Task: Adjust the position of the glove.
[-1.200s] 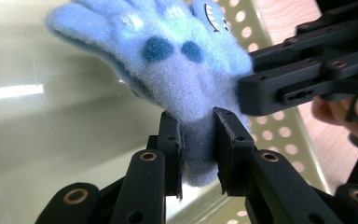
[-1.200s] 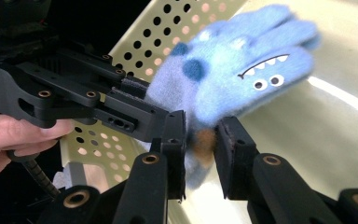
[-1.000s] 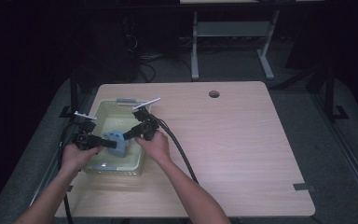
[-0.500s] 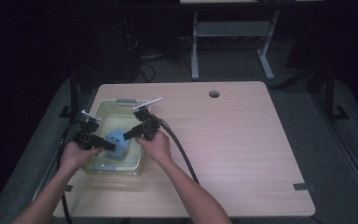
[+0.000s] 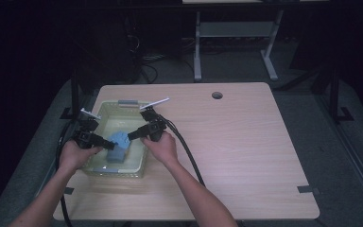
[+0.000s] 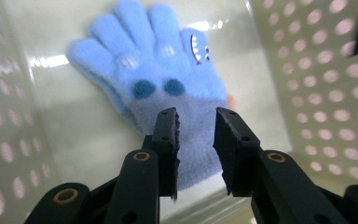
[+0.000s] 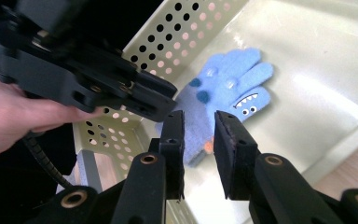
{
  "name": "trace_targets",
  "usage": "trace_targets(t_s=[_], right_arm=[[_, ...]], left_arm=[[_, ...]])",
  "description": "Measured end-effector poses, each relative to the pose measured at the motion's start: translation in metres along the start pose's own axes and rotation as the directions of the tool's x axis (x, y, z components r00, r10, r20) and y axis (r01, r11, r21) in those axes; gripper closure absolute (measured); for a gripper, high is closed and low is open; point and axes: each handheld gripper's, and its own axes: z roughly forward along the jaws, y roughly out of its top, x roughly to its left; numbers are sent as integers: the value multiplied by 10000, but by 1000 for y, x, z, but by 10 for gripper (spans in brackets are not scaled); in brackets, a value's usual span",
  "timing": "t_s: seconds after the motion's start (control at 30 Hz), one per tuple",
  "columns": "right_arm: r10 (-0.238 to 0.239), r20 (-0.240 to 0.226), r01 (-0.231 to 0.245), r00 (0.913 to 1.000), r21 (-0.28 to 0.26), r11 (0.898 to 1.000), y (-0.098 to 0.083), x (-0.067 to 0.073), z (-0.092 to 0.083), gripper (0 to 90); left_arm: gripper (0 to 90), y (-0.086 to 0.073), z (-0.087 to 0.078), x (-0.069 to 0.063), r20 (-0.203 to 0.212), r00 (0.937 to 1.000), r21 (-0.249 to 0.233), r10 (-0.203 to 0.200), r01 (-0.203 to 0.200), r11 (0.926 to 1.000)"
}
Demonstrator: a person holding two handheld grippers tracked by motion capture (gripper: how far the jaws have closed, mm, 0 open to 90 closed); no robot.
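Blue glove (image 6: 161, 88) lies flat on the floor of the perforated basket (image 5: 105, 112) at the bench's left; my left gripper (image 6: 196, 135) and right gripper (image 7: 199, 135) both hover over its cuff, jaws spread, pinching nothing — best to drop straight onto the cuff; close on knit only, clear of the basket wall.

Light-blue glove (image 6: 158, 88) with darker-blue dots and toothy face; pale-green perforated basket (image 5: 105, 112); black tongs (image 6: 196, 135).
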Motion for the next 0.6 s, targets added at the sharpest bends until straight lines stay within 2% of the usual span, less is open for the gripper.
trace_targets(t_s=[0.27,0.5,0.6], right_arm=[[57,-135,-59,9999,-127,9999,0,-1,-8,732],[74,-69,-75,9999,-141,9999,0,-1,-11,732],[42,-51,-42,10000,-150,9999,0,-1,-11,732]], left_arm=[[706,3,13,-4,-370,9992,490,137,-119,9987],[704,4,16,-5,-462,9988,629,133,-104,9980],[704,5,20,-4,-652,9976,748,249,-200,9970]])
